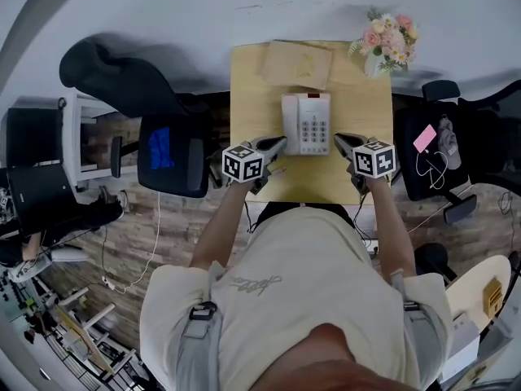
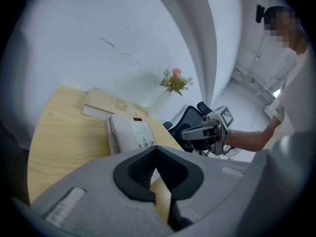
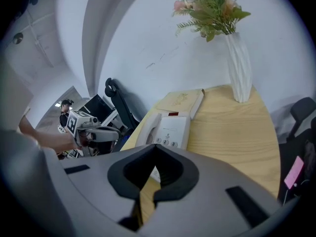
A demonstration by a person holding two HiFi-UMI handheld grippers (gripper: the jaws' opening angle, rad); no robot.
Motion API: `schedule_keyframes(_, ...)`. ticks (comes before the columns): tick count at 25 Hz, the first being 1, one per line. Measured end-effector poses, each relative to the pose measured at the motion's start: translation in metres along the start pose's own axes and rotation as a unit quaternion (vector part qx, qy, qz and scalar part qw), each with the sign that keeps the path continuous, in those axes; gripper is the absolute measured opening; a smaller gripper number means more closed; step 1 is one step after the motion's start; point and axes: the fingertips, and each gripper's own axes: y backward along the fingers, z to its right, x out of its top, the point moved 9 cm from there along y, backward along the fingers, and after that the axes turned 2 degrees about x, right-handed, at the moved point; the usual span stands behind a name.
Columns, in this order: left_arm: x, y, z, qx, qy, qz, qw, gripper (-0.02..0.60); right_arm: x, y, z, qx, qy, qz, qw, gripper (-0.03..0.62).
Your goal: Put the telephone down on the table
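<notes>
Left hand-held gripper: my jaws were pressed together with nothing between them. The tip sat just beside the telephone, at its 8 o'clock.
Right hand-held gripper: jaws likewise closed and empty, tip just beside the telephone at its 4 o'clock.
Telephone: it stood flat on the counter at my 12 o'clock, between my 2 hand-held grippers. Its handset lay in the cradle along the left side, with the keypad to the right.
Counter: pale wood, set against a white wall.
Book: it lay flat at the telephone's 12 o'clock, near the wall edge and close to the telephone.
Vase of flowers: a white vase with pink blooms, upright in the counter's corner at the telephone's 2 o'clock, well apart from it.
Chairs: 1 dark chair at the counter's 9 o'clock, another at its 3 o'clock.
</notes>
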Motion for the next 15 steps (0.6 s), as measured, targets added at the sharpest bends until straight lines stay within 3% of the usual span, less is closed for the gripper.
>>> schedule_keyframes(7, 0.016, 0.015, 0.017, 0.021, -0.047, 0.024, 0.9984, 0.017, 0.011, 0.01, -0.017, -0.012, 0.044, 0.003, 0.999, 0.002)
schedule_keyframes(15, 0.025, 0.029, 0.02, 0.028, -0.045, 0.036, 0.9979, 0.017, 0.022, 0.017, -0.031, -0.026, 0.075, 0.015, 0.997, 0.002)
